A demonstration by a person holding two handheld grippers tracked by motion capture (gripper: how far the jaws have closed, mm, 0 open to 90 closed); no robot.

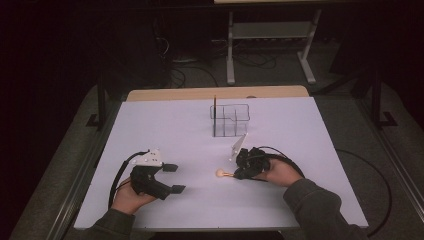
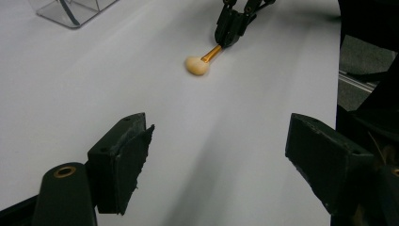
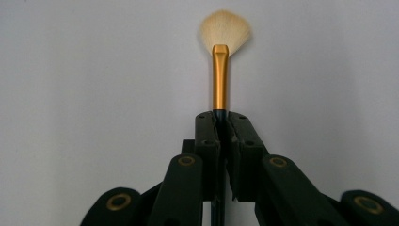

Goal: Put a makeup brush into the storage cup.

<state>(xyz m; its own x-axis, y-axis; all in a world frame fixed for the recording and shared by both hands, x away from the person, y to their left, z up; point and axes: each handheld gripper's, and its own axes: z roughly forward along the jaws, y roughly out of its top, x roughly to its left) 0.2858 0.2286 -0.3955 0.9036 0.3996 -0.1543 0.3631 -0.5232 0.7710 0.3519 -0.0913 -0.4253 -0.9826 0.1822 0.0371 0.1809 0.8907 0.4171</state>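
Note:
A makeup brush (image 3: 220, 70) with a gold ferrule and a pale fan of bristles lies low over the white table (image 1: 165, 125). My right gripper (image 3: 221, 115) is shut on its dark handle, just behind the ferrule. From above, the brush (image 1: 222, 174) points left out of the right gripper (image 1: 239, 173). The left gripper view shows the same brush (image 2: 198, 63) ahead, held by the right gripper (image 2: 227, 41). My left gripper (image 1: 174, 178) rests at the table's front left, open, with nothing between its jaws (image 2: 216, 155).
A clear acrylic organiser (image 1: 229, 120) with several compartments stands at the table's middle back, a thin dark stick upright at its left corner. A clear flat piece (image 1: 237, 146) leans by the right hand. Cables trail from both grippers.

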